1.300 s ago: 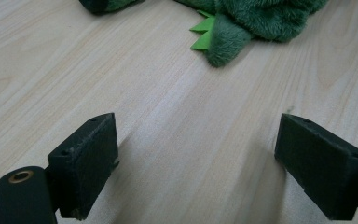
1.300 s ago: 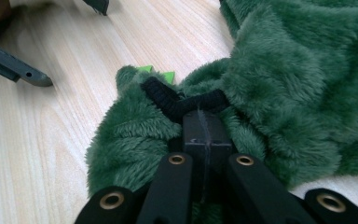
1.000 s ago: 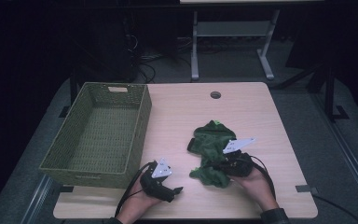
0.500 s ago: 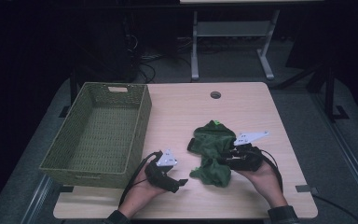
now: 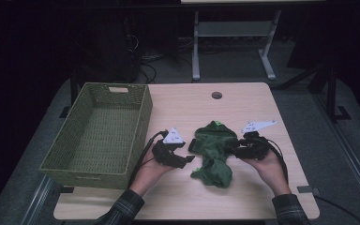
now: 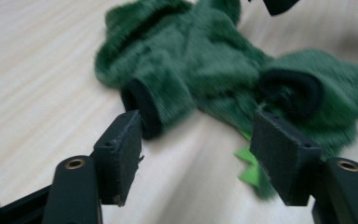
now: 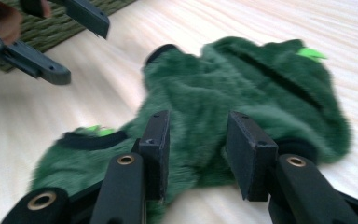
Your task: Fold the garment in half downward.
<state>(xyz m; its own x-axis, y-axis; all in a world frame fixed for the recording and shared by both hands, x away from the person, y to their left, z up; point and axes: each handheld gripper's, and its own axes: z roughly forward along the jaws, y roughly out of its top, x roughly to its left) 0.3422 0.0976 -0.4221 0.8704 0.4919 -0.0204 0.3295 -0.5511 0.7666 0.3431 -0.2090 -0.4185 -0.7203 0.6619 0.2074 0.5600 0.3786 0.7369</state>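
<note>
the right claw (image 7: pixel 198 154) stands apart over a fuzzy dark green garment (image 7: pixel 242 88) with black cuffs and bright green trim; its jaws have just been opening, fur between them, pads not pressing. the left claw (image 6: pixel 198 154), apart and just been closing, faces a black cuff, bare desk between its jaws. the garment lies crumpled mid-desk (image 5: pixel 243 101), right of the woven basket (image 5: pixel 98 131), with open wood behind it. since a second ago the left claw has come closer to the garment.
</note>
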